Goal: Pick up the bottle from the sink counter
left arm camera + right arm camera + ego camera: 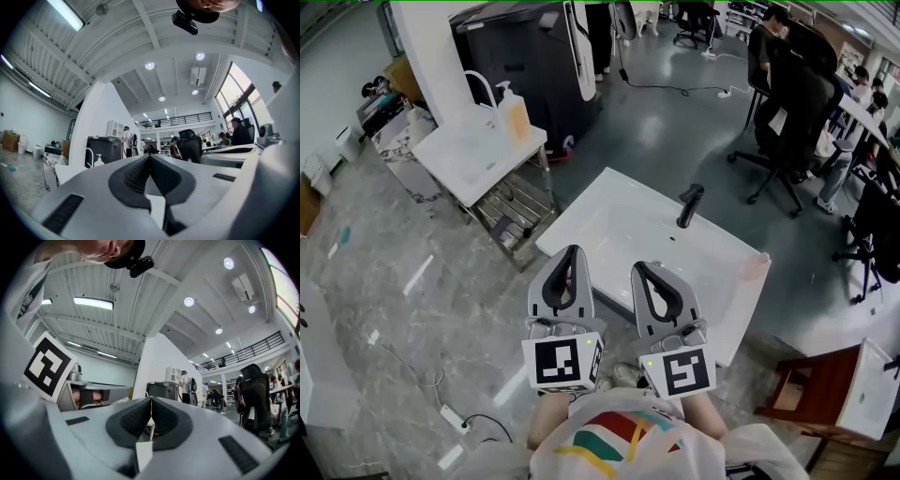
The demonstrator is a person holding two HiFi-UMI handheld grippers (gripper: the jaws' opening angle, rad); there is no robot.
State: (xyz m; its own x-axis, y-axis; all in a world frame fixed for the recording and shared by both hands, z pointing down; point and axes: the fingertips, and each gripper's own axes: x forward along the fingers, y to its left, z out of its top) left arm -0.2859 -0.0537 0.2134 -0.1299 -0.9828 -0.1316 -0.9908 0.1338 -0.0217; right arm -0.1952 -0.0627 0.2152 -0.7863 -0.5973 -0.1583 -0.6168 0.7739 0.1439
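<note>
A pump bottle with orange liquid stands on the far white sink counter at the upper left; in the left gripper view the bottle shows small at the left. A second white sink counter with a black faucet lies right in front of me. A pale small object rests on its right corner. My left gripper and right gripper hover side by side over this sink's near edge. Both are shut and hold nothing, as seen at the left gripper and the right gripper.
A wire rack sits under the far sink. A black cabinet stands behind it. Office chairs and seated people fill the right side. A wooden stool is at the lower right, a power strip on the floor at the lower left.
</note>
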